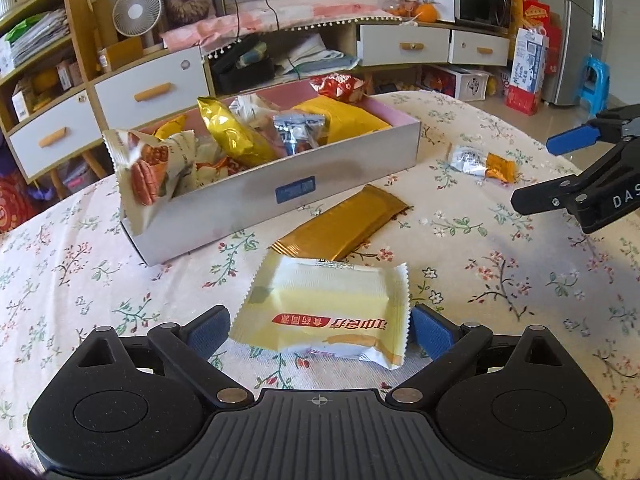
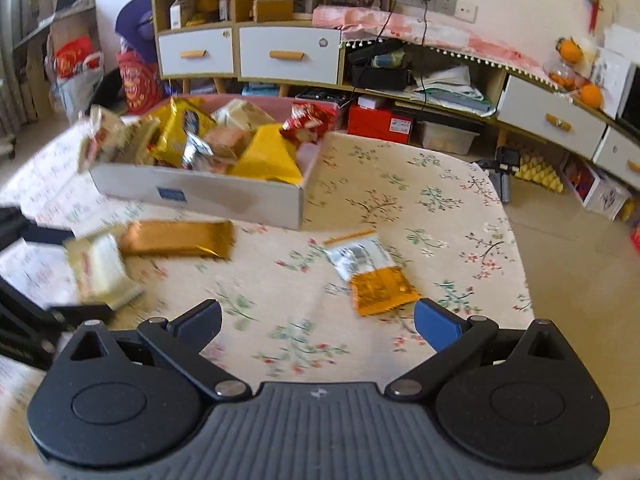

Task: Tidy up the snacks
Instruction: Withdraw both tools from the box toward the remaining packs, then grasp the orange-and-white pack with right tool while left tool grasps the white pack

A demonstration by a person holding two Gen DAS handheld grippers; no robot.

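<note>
Both grippers [image 1: 318, 330] [image 2: 318, 322] open; yellow packet [image 2: 100, 268] blurred.

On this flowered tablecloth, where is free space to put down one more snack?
The flowered tablecloth is bare right of the grey cardboard box, out to the table edge. A smaller bare patch lies near the open right gripper. It is crowded around the long gold wrapper and the pale yellow packet, and inside the box.

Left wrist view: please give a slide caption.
Open left gripper straddles a yellow packet near the snack box.
</note>
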